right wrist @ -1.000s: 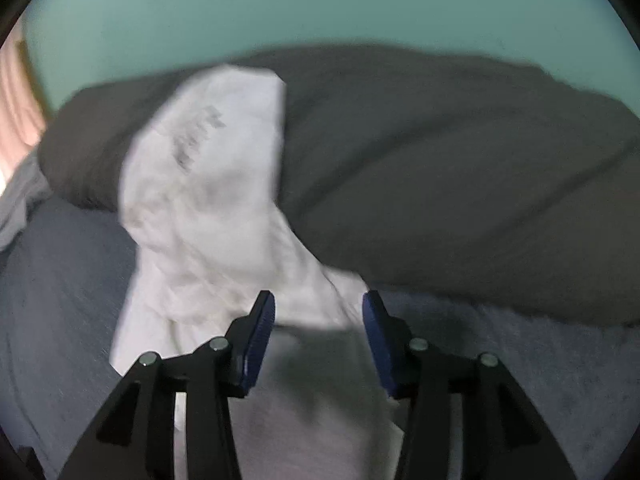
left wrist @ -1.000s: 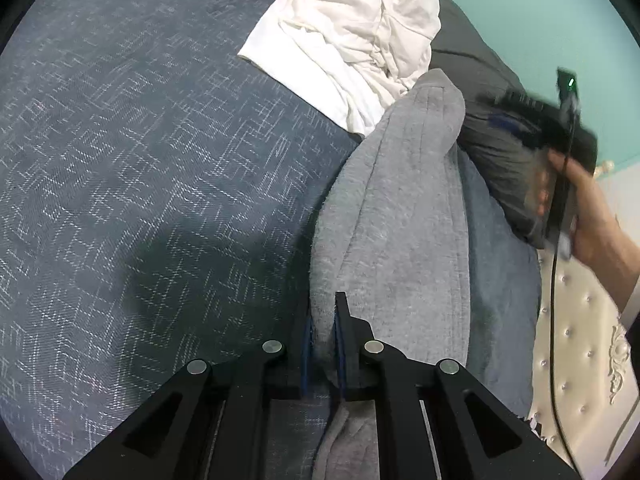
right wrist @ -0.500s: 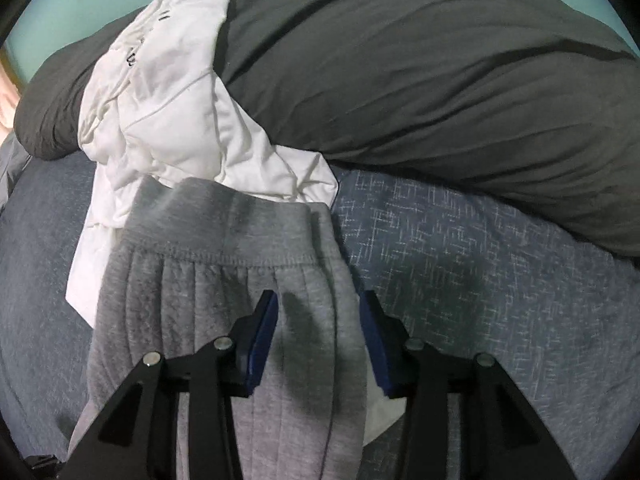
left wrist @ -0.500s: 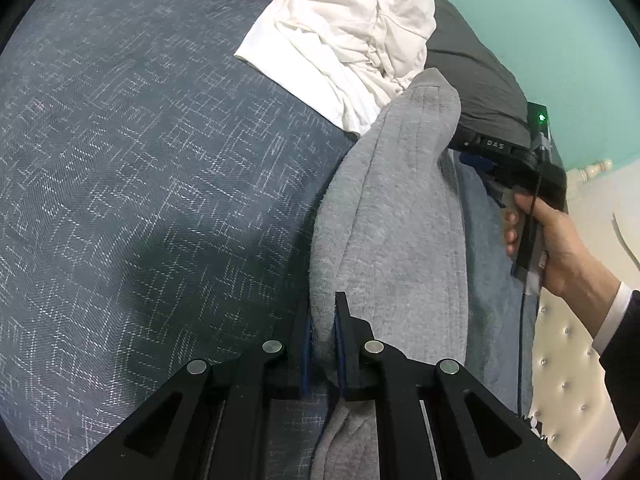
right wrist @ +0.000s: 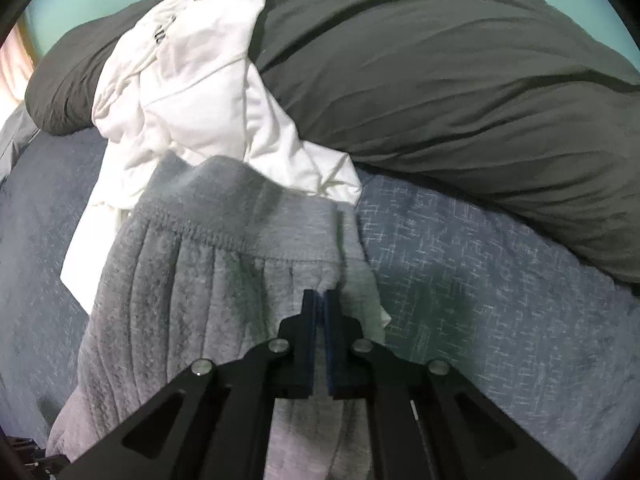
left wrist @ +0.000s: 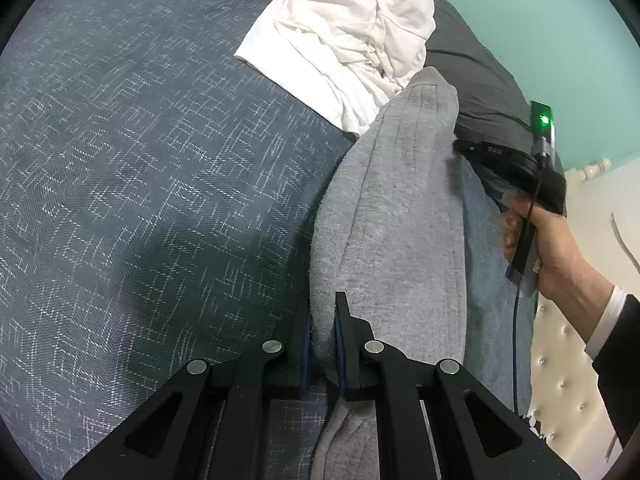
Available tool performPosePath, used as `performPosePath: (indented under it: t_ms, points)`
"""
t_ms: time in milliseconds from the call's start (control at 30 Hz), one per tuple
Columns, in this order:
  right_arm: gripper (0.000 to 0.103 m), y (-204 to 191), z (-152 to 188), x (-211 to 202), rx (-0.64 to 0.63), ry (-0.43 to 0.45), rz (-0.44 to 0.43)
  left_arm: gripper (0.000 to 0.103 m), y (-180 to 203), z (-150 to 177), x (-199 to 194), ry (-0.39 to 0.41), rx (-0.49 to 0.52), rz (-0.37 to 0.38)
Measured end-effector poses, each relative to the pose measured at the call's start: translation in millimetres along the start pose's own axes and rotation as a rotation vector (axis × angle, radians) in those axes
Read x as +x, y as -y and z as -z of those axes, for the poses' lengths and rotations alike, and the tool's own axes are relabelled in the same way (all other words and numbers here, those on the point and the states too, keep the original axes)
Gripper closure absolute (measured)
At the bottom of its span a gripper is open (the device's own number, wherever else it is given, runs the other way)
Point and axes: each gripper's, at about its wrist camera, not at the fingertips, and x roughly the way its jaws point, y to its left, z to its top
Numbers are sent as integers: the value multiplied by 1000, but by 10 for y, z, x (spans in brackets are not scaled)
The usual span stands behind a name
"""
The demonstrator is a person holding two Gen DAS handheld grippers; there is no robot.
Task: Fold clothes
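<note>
Grey sweatpants [left wrist: 392, 220] lie lengthwise on the blue bed cover [left wrist: 140, 160], folded into a long strip. My left gripper [left wrist: 323, 320] is shut on the strip's near left edge, with fabric pinched between the pads. In the right wrist view the elastic waistband [right wrist: 240, 224] sits at the far end of the sweatpants [right wrist: 192, 280]. My right gripper [right wrist: 320, 300] is shut on the cloth just below the waistband's right corner. The left wrist view shows a hand [left wrist: 552, 248] holding that right gripper [left wrist: 460, 146] at the waistband.
A crumpled white shirt [left wrist: 352, 32] [right wrist: 192, 92] lies beyond the waistband, partly on a dark grey duvet [right wrist: 440, 80] along the teal wall. A cream tufted headboard [left wrist: 560, 380] stands at the right. The bed cover [right wrist: 480, 280] spreads wide on both sides.
My right gripper came down from over the white shirt to the waistband and its jaws closed on the grey cloth. The left gripper kept its grip and place.
</note>
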Motion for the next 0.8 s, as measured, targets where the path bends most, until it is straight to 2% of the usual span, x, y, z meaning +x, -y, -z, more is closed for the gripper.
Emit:
performPosePath:
  t_ms: [133, 300, 433, 667, 700, 800]
  points:
    - [100, 185, 16, -193, 38, 58, 62, 93, 15, 1, 6, 0, 2, 0]
    - [100, 244, 90, -85, 75, -19, 118, 93, 20, 19, 23, 0, 11, -17]
    - [100, 124, 157, -19, 81, -36, 111, 93, 2, 55, 18, 3, 12, -22]
    - [99, 152, 228, -465, 122, 101, 131, 93, -5, 50, -4, -4, 0, -12]
    - [99, 145, 244, -565, 124, 124, 120, 93, -3, 50, -8, -4, 1, -14]
    - [99, 11, 232, -859, 114, 188, -33, 92, 3, 48, -18, -6, 3, -19]
